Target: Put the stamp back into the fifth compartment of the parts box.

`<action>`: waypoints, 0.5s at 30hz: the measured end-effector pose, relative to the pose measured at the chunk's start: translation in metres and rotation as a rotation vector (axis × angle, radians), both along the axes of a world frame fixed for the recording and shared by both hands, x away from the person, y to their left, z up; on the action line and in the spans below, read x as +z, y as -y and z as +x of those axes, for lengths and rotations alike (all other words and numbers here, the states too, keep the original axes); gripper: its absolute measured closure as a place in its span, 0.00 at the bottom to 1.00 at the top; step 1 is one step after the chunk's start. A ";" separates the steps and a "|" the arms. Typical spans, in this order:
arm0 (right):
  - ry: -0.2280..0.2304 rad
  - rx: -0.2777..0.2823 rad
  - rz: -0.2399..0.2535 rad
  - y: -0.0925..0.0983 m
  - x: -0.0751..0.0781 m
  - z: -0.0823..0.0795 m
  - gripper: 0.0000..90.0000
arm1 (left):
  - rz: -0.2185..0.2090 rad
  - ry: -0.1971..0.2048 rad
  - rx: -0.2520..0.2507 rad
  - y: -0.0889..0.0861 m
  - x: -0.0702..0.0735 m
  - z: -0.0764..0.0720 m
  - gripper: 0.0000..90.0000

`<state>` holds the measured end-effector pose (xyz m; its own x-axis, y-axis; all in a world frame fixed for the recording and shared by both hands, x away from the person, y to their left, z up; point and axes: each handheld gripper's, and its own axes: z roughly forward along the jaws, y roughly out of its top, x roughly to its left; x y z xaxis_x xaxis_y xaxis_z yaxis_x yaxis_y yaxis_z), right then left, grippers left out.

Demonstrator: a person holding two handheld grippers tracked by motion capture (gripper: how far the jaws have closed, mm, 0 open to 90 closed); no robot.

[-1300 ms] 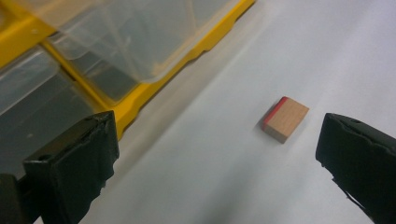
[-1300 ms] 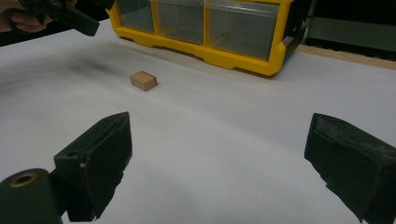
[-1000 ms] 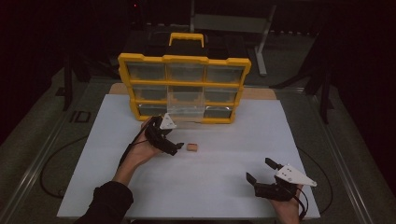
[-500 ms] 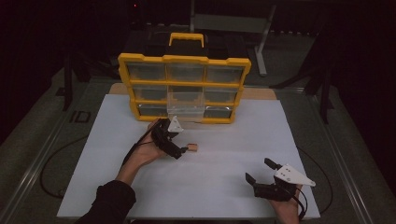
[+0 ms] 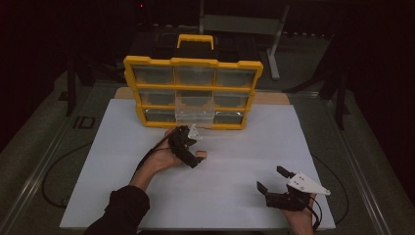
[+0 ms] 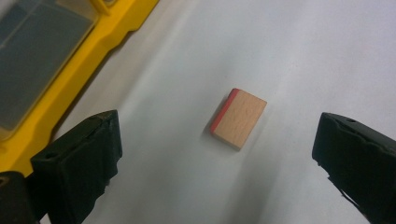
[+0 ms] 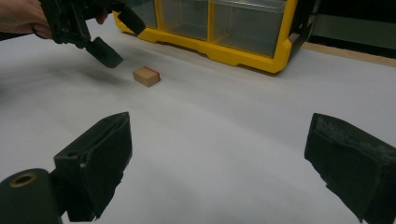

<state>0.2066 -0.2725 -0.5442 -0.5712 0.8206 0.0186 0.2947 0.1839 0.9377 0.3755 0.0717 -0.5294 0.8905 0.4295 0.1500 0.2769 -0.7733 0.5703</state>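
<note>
So we are at an early stage: nothing is gripped yet. The block [image 6: 238,118], a small wooden piece with one red edge, lies flat on the white sheet [image 5: 235,196], just in front of the yellow organizer [image 5: 193,90] and near its pulled-out clear drawer [image 5: 195,113]. Our left gripper [image 5: 192,152] hangs above the block with its jaws wide open; in the left gripper view the block sits between the two jaws, a little closer to the right one, and neither jaw touches it. The right gripper [image 5: 274,181] rests at the near right of the sheet, well apart from the block, also wide open and holding nothing.

What we judge as done is only the approach. What is left: to lower the left gripper, close it on the block, lift it, and probably carry it to the open drawer behind. We cannot tell whether the drawer has anything inside.
</note>
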 end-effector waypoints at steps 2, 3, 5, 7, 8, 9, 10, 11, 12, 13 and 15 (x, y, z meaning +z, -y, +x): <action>-0.002 0.001 -0.001 0.000 0.000 0.000 0.08 | 0.006 -0.006 -0.003 0.003 -0.002 0.000 0.04; -0.002 0.001 0.000 0.000 0.000 0.000 0.08 | 0.011 -0.010 -0.010 0.005 -0.004 0.001 0.05; -0.002 0.003 0.000 -0.001 0.000 0.000 0.08 | 0.032 -0.014 -0.016 0.009 -0.007 0.001 0.07; -0.003 0.004 -0.002 -0.001 0.000 0.000 0.08 | 0.048 -0.024 -0.019 0.014 -0.010 0.002 0.10; -0.003 0.005 -0.001 -0.001 0.000 0.000 0.08 | 0.053 -0.036 -0.020 0.017 -0.012 0.003 0.10; -0.003 0.007 0.000 -0.001 -0.001 0.001 0.08 | 0.053 -0.036 -0.020 0.017 -0.012 0.003 0.11; -0.003 0.007 -0.003 -0.001 -0.001 0.000 0.08 | 0.058 -0.052 -0.020 0.020 -0.015 0.004 0.14; -0.003 0.009 -0.005 -0.001 -0.001 0.000 0.08 | 0.058 -0.052 -0.020 0.020 -0.015 0.004 0.16; -0.003 0.010 -0.004 -0.001 -0.001 0.000 0.08 | 0.062 -0.055 -0.014 0.023 -0.017 0.007 0.18; -0.002 0.010 -0.004 -0.001 -0.001 0.001 0.08 | 0.061 -0.060 -0.011 0.023 -0.018 0.008 0.21; -0.003 0.010 -0.004 -0.001 -0.001 0.001 0.08 | 0.057 -0.067 -0.011 0.024 -0.018 0.009 0.30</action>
<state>0.2072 -0.2713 -0.5449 -0.5792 0.8150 0.0176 0.2960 0.1901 0.9361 0.3849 0.0479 -0.5479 0.9041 0.4117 0.1143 0.3038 -0.8075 0.5056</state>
